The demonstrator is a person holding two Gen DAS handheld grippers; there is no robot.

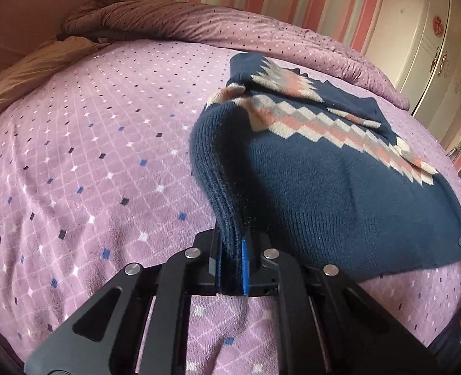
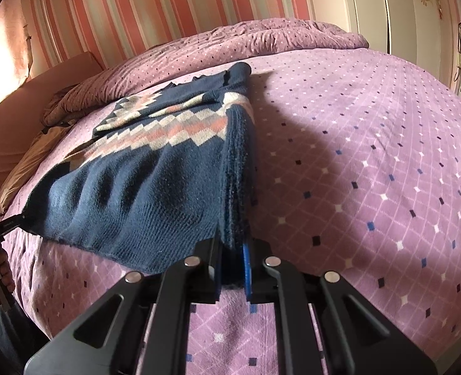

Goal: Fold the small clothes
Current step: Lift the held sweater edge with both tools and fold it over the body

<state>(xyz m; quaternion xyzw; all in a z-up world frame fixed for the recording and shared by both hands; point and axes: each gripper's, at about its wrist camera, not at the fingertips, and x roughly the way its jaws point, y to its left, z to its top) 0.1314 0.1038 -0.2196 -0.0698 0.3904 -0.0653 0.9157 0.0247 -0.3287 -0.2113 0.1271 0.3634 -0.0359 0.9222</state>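
Nearest to me, my left gripper [image 1: 232,265] is clamped on a bunched corner of the navy sweater [image 1: 324,181]; blue pads pinch several knit layers. My right gripper [image 2: 233,268] is clamped the same way on the opposite near corner of the sweater [image 2: 136,187]. The hem edge hangs between the two, lifted just off the purple bedspread [image 1: 89,156]. Past the jaws, the sweater runs away from me flat over the bed, its pink, grey and cream diamond band across the middle, collar end farthest. Beyond it lies a rumpled duvet [image 1: 174,22] along the far side, a tan pillow [image 1: 27,75] at the left. Behind stand the striped wall [image 2: 174,3] and a white wardrobe [image 1: 430,37].
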